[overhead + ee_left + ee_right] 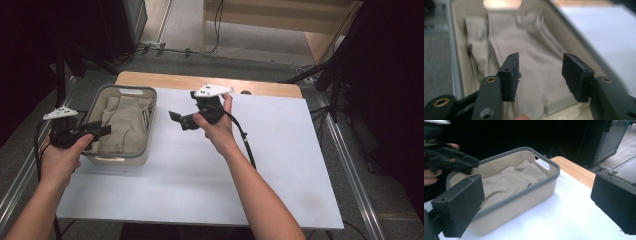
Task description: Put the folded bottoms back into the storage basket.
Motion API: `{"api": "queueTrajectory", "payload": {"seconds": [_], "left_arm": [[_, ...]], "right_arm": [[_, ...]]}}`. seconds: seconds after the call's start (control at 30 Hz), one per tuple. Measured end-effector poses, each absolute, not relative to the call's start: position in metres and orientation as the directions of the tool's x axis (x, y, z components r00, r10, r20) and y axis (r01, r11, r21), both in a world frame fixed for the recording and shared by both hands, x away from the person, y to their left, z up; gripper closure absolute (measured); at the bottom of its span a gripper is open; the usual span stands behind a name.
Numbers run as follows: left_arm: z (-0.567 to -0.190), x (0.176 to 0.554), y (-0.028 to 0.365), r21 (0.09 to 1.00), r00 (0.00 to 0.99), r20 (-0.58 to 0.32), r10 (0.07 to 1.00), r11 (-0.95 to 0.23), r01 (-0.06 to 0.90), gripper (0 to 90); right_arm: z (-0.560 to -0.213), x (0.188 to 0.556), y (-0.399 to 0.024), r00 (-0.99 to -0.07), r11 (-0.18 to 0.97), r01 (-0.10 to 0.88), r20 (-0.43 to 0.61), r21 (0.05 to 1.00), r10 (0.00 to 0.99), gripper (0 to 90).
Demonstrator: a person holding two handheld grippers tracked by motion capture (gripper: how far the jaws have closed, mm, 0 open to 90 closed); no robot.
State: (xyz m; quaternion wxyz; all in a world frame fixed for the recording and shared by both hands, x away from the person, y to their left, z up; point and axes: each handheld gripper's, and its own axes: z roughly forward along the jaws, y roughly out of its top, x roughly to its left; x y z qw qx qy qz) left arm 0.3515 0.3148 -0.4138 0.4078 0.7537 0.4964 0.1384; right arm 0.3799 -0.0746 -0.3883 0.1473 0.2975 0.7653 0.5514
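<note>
Found cloth (124, 125) lying crumpled inside basket (151, 120), covering most of its floor, none of it over the rim. Found basket standing on bench (200, 190).

Noted left tongs (101, 130) poised over the basket's near left corner, pointing in across the rim, jaws part-way apart, pads clear of the cloth, nothing gripped. Noted right tongs (181, 121) hanging in the air just right of the basket, aimed at its long wall, jaws spread wide and empty.

Judged the step in hand to be a pick at the cloth by the left tongs. To do it well:
- Recommended lowering onto a raised fold near the basket's middle rather than onto flat fabric.
- Recommended sinking both pads astride the ridge before clenching.
- Recommended keeping the outer jaw off the basket's wall.
- Recommended clenching fully, thin fabric being likely to slip.
- Recommended lifting straight up out of the basket.
- Advised holding the right tongs ready beside the basket, to steady its wall against dragging or to take a second corner of the cloth.

Recorded left hand (60, 160) wrapped round its handle left of the basket, wrist near level. Recorded right hand (217, 127) raised right of the basket, fingers closed round the handle, forearm stretched away from the basket.
</note>
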Motion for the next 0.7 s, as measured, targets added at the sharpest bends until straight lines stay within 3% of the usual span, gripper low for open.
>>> {"api": "queueTrajectory", "payload": {"seconds": [0.23,0.57,0.7], "left_arm": [[-0.426,0.370,0.311,0.643,0.424,-0.204,0.883,-0.206,0.738,56.2],[-0.435,0.378,0.296,0.502,0.396,-0.063,0.916,-0.314,0.806,60.1],[-0.439,0.380,0.292,0.452,0.415,-0.019,0.910,-0.363,0.815,69.2]], "right_arm": [[-0.407,0.332,-0.123,-0.749,0.213,0.279,0.073,0.936,0.659,0.0],[-0.442,0.269,-0.206,-0.656,0.153,0.321,0.103,0.935,0.748,0.0],[-0.450,0.246,-0.233,-0.625,0.141,0.335,0.108,0.932,0.773,0.0]]}}
